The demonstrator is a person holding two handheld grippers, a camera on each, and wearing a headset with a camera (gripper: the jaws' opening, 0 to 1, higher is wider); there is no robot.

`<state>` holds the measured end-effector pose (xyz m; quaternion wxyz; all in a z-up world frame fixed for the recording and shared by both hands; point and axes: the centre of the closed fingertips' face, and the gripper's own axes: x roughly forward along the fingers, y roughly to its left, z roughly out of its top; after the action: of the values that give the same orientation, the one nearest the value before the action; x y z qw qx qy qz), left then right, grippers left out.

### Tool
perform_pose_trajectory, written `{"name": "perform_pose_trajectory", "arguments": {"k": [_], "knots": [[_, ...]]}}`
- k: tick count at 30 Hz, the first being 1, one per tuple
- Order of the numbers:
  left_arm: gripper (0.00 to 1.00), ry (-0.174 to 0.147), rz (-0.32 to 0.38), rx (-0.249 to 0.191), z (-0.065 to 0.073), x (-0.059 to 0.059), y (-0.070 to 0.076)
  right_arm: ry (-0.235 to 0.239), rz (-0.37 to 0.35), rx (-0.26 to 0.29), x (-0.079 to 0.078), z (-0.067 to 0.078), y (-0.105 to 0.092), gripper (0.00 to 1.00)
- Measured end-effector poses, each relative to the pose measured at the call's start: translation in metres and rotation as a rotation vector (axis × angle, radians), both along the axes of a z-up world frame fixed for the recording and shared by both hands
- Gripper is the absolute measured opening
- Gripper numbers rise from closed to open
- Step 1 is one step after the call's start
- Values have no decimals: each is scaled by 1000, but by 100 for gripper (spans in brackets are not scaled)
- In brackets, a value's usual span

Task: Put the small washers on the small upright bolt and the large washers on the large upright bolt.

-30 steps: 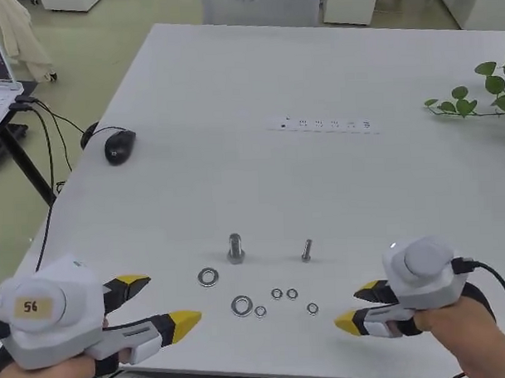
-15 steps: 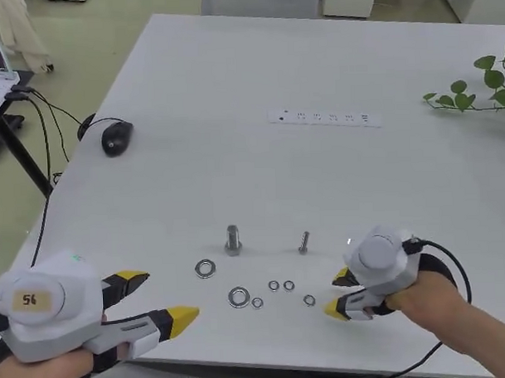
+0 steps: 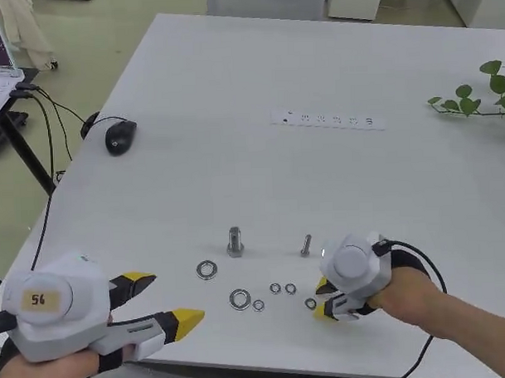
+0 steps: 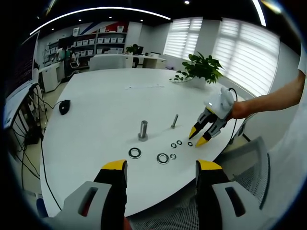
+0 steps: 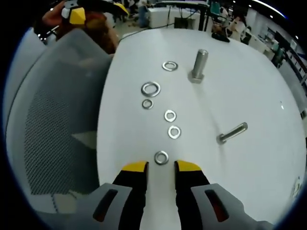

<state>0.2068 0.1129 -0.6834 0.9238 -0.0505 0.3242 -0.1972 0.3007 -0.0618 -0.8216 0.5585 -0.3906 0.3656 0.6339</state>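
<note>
right gripper: has closed in on the washers, jaws narrowly parted | small washer: flat, just ahead of its tips, ungripped | left gripper: spread, idle | judged: pinch next; small bolt ahead-right

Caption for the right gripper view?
Right hand-held gripper, jaws open, poised at nearest small washer; large bolt and small bolt beyond.
</note>
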Motion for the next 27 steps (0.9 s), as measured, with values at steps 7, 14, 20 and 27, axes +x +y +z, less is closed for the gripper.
{"name": "perform_pose_trajectory", "arguments": {"k": [7, 14, 20, 27], "knots": [[57, 0, 8, 2, -1, 0, 7, -14, 67, -5, 2, -2, 3, 22], [56, -1, 6, -2, -2, 1, 6, -30, 139, -9, -2, -2, 4, 21], [56, 2, -5, -1, -4, 2, 3, -45, 173, -26, -3, -2, 5, 18], [56, -3, -1, 0, -3, 2, 5, -56, 176, -40, -1, -2, 5, 15]]}}
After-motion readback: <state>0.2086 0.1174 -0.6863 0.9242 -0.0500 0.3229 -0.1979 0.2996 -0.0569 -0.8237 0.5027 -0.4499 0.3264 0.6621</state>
